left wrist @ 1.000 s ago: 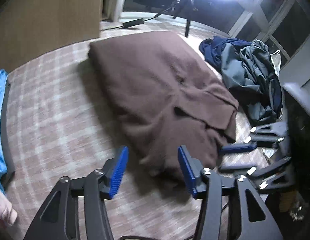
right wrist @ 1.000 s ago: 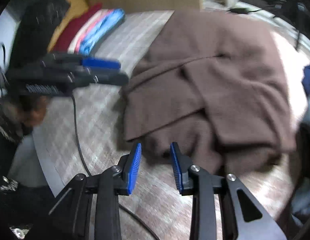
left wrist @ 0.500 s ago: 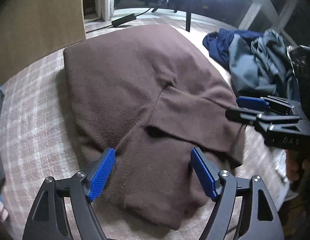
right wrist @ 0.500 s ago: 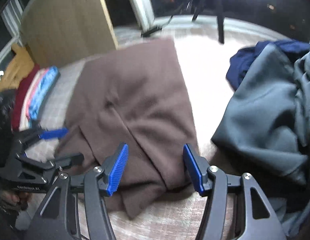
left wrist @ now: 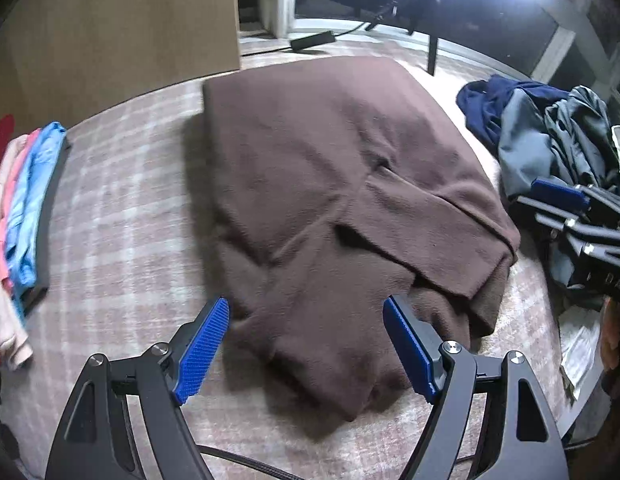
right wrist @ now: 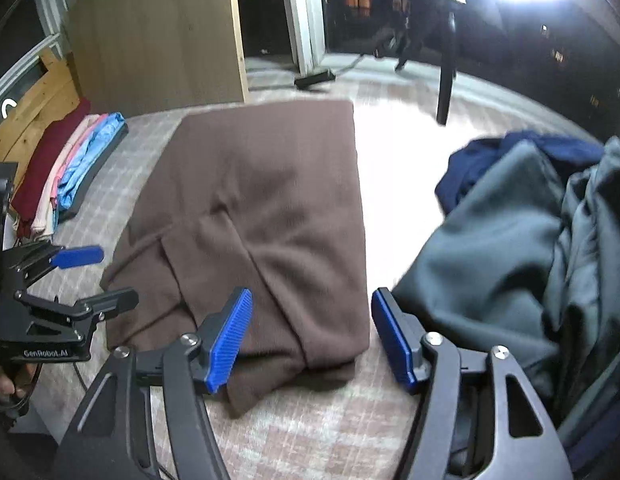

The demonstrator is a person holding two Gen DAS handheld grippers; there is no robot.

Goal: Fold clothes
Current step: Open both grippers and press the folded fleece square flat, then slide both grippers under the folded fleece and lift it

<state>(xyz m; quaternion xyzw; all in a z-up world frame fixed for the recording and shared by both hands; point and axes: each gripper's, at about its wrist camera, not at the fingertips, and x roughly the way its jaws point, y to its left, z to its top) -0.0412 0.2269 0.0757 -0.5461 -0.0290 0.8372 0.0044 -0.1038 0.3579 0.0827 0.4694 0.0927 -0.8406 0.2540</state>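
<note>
A brown garment (left wrist: 329, 180) lies folded on a plaid-covered surface (left wrist: 122, 220), its sleeves crossed over the front. My left gripper (left wrist: 306, 320) hovers open over the near left edge with nothing pressed between its blue pads. My right gripper (right wrist: 310, 304) hangs over the brown garment's (right wrist: 262, 200) near right corner. Its jaws are opening, with the cloth below them and not pinched. Each gripper shows in the other's view: the right gripper (left wrist: 557, 196) at the right edge, the left gripper (right wrist: 98, 278) at the left.
A stack of folded clothes (left wrist: 22, 208) in red, pink and blue lies at the left (right wrist: 70, 168). A loose heap of navy and grey clothes (right wrist: 529, 240) lies close on the right (left wrist: 549, 140). A wooden panel (left wrist: 110, 32) and a tripod leg (right wrist: 445, 80) stand behind.
Both grippers' jaws have spread wider. The left one has shifted over the garment's near edge. The right one has swung from the near left side to the right corner by the grey heap.
</note>
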